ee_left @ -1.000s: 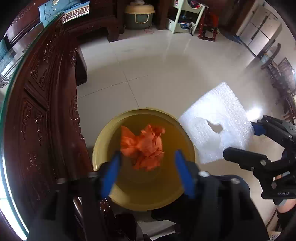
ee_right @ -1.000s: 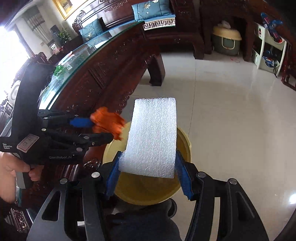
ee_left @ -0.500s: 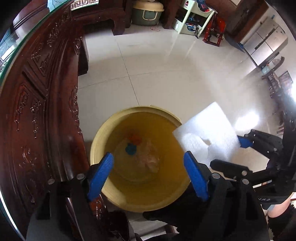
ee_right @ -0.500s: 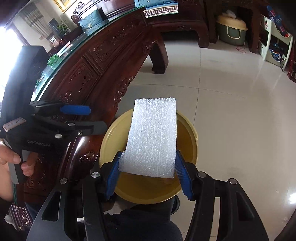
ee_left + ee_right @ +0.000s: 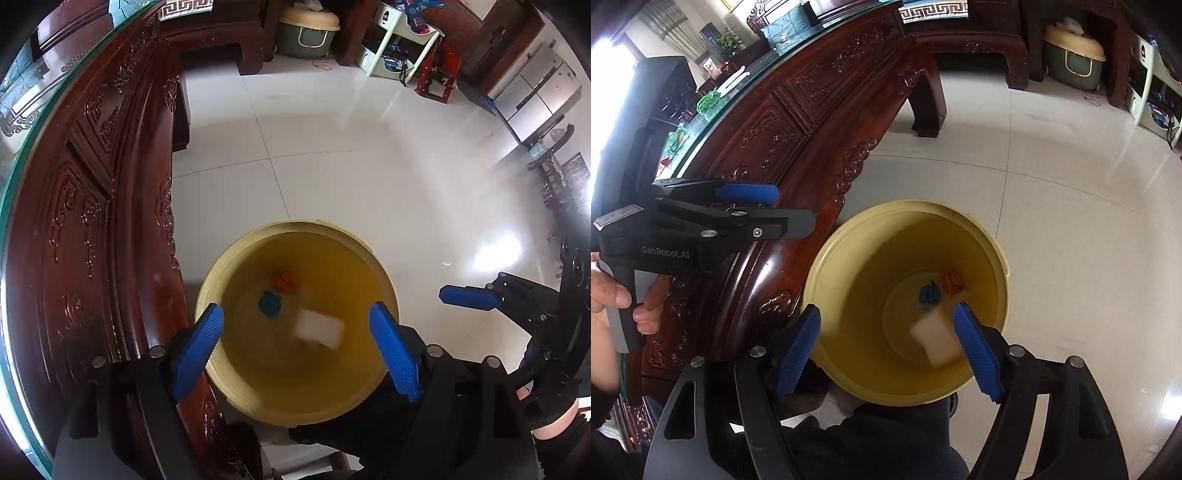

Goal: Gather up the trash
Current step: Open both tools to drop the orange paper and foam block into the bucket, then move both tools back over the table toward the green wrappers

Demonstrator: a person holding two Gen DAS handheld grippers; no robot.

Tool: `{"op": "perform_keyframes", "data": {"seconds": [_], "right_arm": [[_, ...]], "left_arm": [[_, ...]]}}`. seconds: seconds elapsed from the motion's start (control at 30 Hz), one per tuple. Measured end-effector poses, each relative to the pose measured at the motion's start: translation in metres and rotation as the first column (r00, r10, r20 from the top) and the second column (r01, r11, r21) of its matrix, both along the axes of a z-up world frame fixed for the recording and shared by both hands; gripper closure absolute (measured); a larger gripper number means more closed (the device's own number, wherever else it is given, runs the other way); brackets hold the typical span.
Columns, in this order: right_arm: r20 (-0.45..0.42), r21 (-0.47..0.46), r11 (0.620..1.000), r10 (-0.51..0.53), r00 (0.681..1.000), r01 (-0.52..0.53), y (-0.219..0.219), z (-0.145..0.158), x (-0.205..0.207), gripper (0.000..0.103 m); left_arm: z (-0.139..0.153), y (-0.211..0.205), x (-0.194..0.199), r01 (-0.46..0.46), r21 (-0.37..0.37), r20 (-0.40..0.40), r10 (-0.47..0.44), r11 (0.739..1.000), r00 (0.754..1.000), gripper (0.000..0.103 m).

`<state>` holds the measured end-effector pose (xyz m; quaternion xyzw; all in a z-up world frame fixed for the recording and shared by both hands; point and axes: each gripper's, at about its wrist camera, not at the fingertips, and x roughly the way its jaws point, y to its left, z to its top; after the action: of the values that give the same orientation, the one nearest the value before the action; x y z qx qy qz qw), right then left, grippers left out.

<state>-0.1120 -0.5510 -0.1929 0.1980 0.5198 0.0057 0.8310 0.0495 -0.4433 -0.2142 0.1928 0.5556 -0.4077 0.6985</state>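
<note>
Tiled floor (image 5: 369, 192) open; bucket (image 5: 827, 280) against carved table (image 5: 798, 122); both jaws wide, empty.

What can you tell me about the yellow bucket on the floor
The yellow bucket is round, deep, plastic-looking, with a rolled rim and translucent amber walls. It stands upright and open on the pale tiled floor, close beside the carved dark wooden table; contact is unclear. Inside lie an orange crumpled scrap, a blue scrap and a blurred white foam piece. Neither gripper touches it.
</note>
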Motion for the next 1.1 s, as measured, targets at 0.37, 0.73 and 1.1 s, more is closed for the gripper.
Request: {"op": "perform_keyframes", "data": {"seconds": [0.37,0.73,1.1], "right_arm": [[0.059,-0.028,0.999,-0.035,0.998,0.037,0.012,0.025,-0.015,0.031],[0.276,-0.138,0.989,-0.008,0.961,0.048,0.072,0.098,-0.017,0.012],[0.474,-0.212,0.974,0.169,0.864,-0.074,0.190,0.156,0.032,0.009]], "left_arm": [[0.035,0.014,-0.010,-0.004,-0.089,0.032,0.007,0.996,0.999,0.022],[0.130,0.135,-0.024,-0.153,-0.259,0.288,0.228,0.954,0.930,0.004],[0.182,0.302,-0.020,-0.435,-0.373,0.393,0.565,0.819,0.726,0.004]]}}
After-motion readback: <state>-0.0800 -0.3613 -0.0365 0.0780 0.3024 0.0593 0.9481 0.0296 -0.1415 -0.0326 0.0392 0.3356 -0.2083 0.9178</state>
